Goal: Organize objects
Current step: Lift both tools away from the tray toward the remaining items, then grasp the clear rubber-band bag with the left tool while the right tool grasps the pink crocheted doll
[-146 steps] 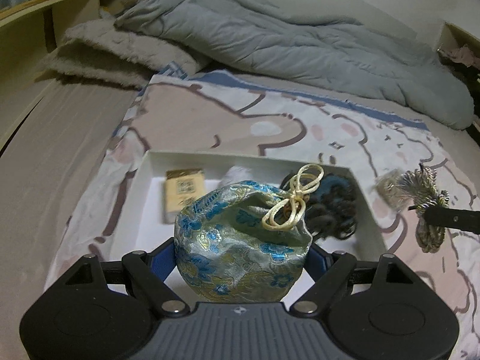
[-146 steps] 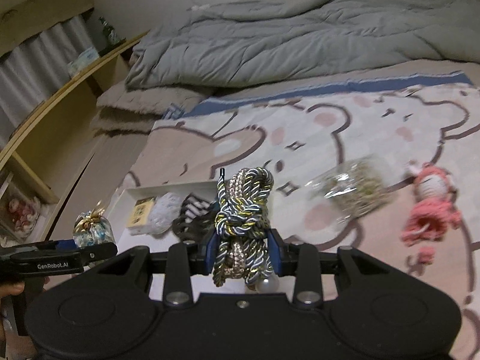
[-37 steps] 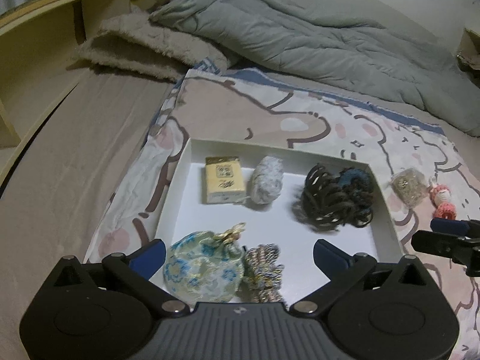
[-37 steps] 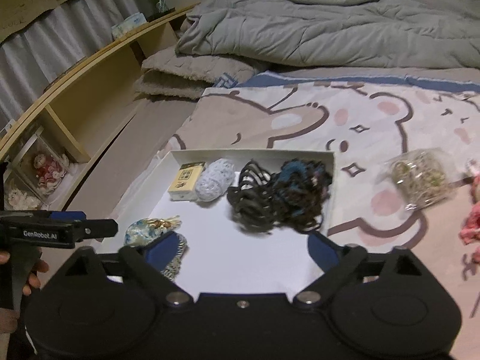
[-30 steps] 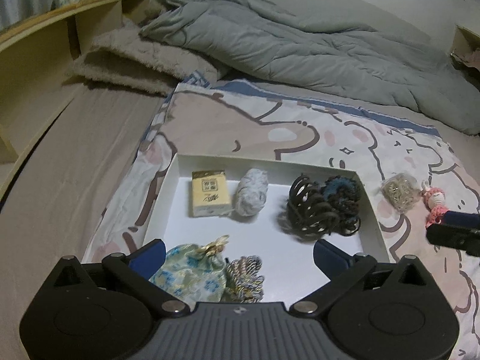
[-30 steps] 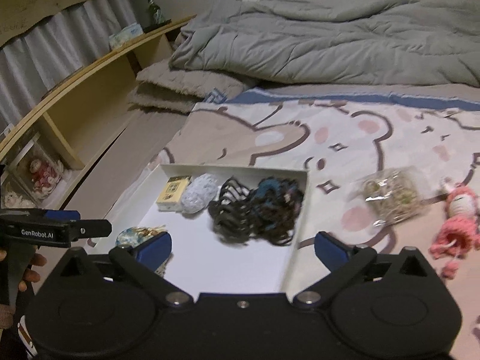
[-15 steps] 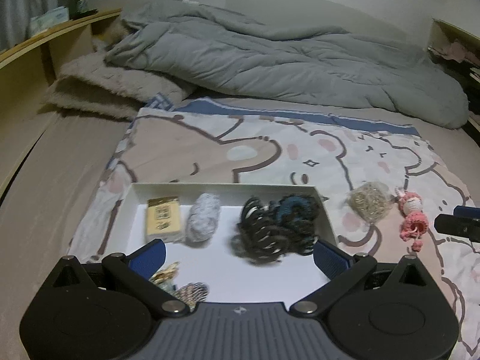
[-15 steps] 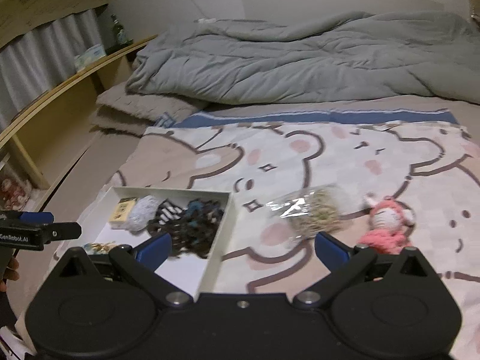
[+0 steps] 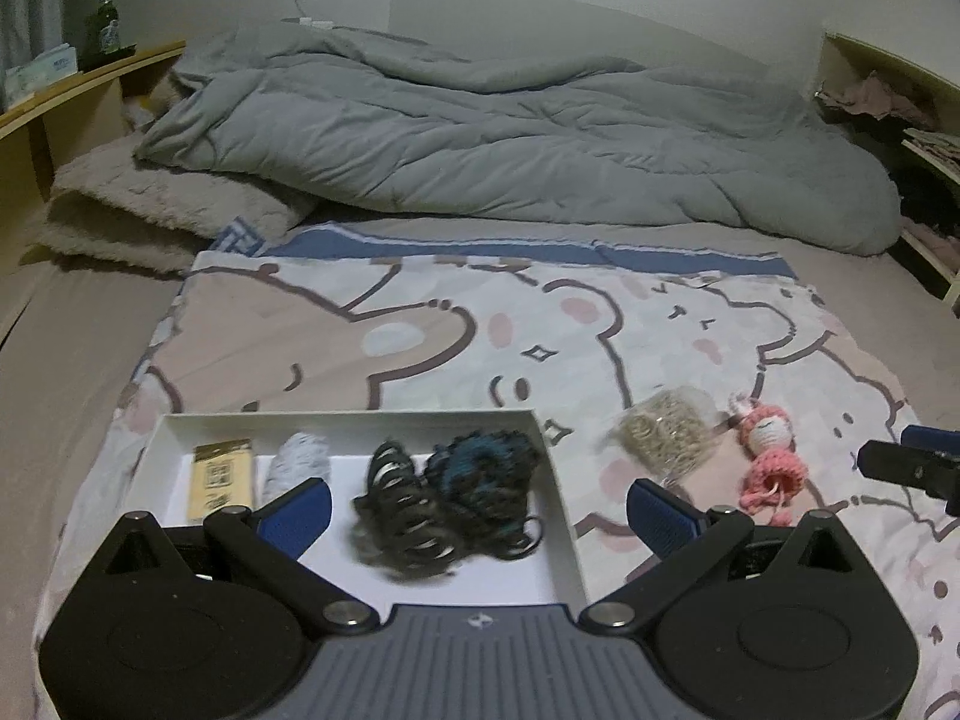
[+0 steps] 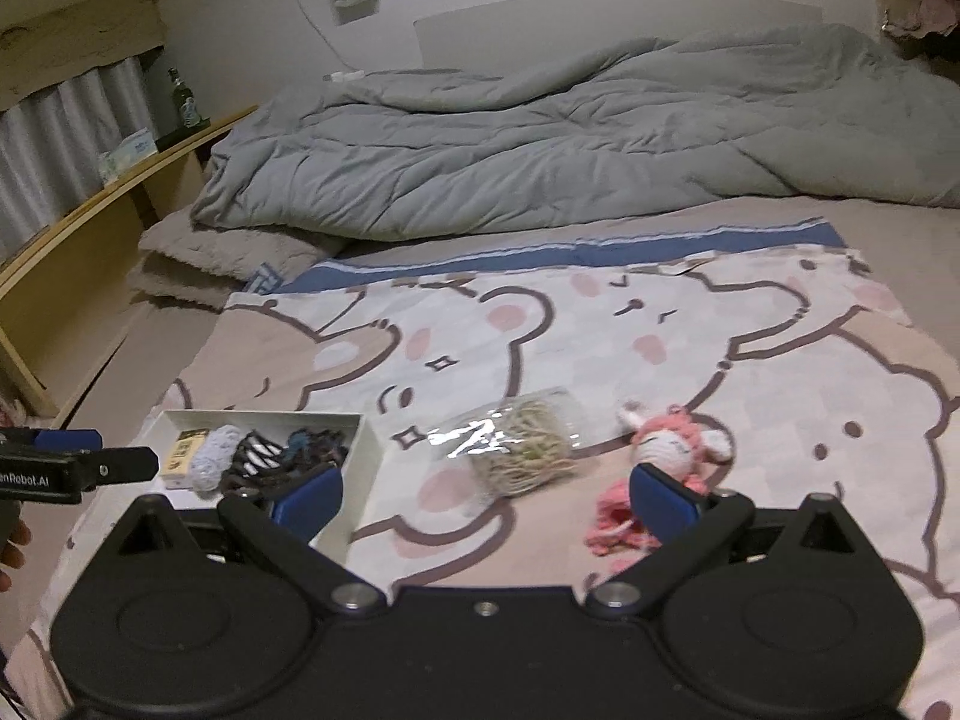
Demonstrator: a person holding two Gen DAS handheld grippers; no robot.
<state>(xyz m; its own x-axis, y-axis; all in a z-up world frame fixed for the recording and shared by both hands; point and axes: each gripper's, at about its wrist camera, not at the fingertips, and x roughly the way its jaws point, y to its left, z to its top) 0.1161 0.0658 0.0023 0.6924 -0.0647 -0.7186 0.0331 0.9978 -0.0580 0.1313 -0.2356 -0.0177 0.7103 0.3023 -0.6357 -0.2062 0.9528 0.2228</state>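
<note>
Progress looks well along: shallow white cardboard tray holds a yellow packet, pale bundle and dark hair ties; clear bag of beige bands and pink crochet doll wait on the sheet, left gripper and right gripper both spread, carrying nothing.

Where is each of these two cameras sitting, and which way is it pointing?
Left wrist view: rides on the left tongs, looking forward over the shallow white cardboard tray; its open blue-tipped fingers show, and the right tongs at the edge.
Right wrist view: rides on the right tongs, facing the clear plastic bag of tan rubber bands and pink crocheted doll; open fingers show.
Both share tray, bag, doll and grey quilt.
</note>
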